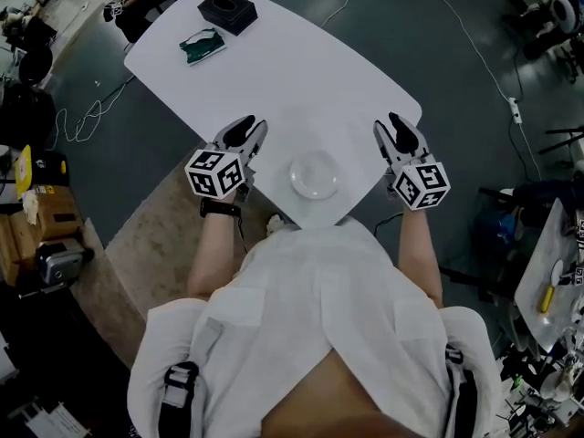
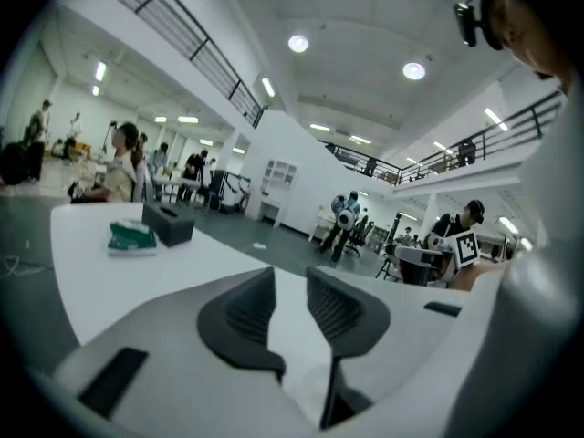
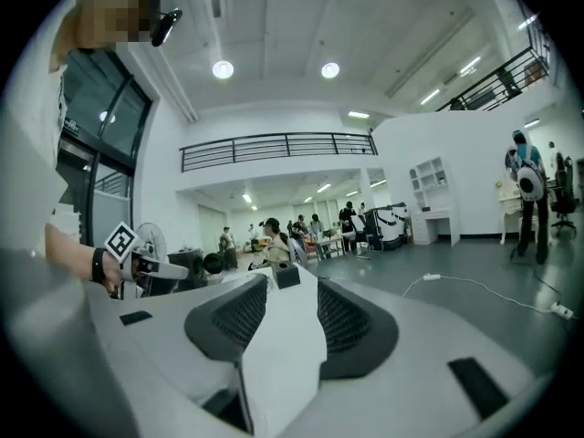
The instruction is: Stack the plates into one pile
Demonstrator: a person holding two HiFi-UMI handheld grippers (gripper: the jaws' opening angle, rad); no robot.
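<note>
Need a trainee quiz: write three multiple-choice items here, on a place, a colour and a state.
1. Plates are: A at the far end; B at the table's near edge, between left hand-held gripper and right hand-held gripper; C on the floor.
2. Box colour: A black; B white; C red.
3. Left hand-held gripper's jaws: A clamped on a plate; B shut; C apart, empty.
Key: B, head view shows it; A, dark against the white table; C, tabletop shows through the gap.

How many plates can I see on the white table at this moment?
1 plate at the near edge of the table, between the left gripper and the right gripper. It may be a pile; plates under the top one would be hidden.
</note>
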